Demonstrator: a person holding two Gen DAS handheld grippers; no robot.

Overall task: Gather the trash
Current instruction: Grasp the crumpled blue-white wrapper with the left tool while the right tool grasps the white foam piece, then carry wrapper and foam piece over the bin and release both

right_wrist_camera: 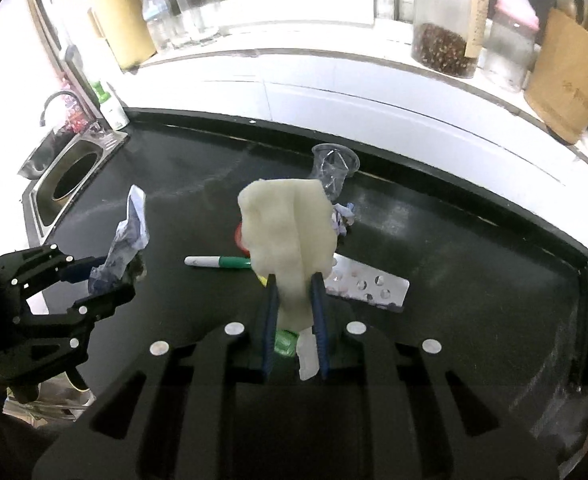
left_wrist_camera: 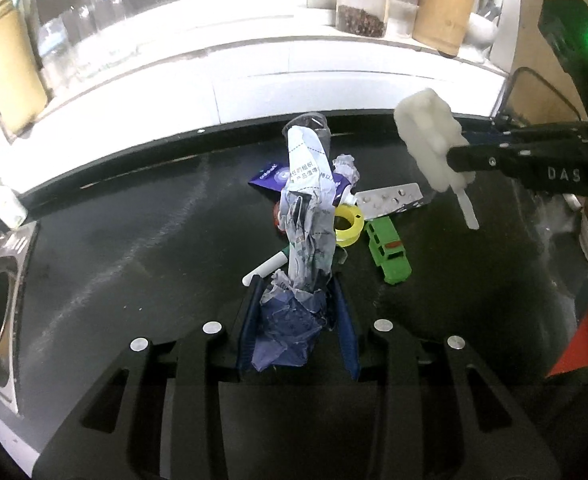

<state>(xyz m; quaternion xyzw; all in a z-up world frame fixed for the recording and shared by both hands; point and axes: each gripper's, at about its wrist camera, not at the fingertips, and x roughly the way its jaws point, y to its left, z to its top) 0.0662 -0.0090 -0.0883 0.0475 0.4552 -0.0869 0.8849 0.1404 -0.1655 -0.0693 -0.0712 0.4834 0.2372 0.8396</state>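
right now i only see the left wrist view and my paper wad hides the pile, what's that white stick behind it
observer: It is the cap end of a marker with a green barrel, lying flat on the counter.
operator: is the right one gripping the foam ok
observer: Yes. The right gripper has both fingers closed on the narrow lower part of the white foam piece.
operator: anything near the sink i should know
observer: A faucet stands at the far end of the sink. Your left gripper, shut on the crumpled paper, is between the sink and the pile.
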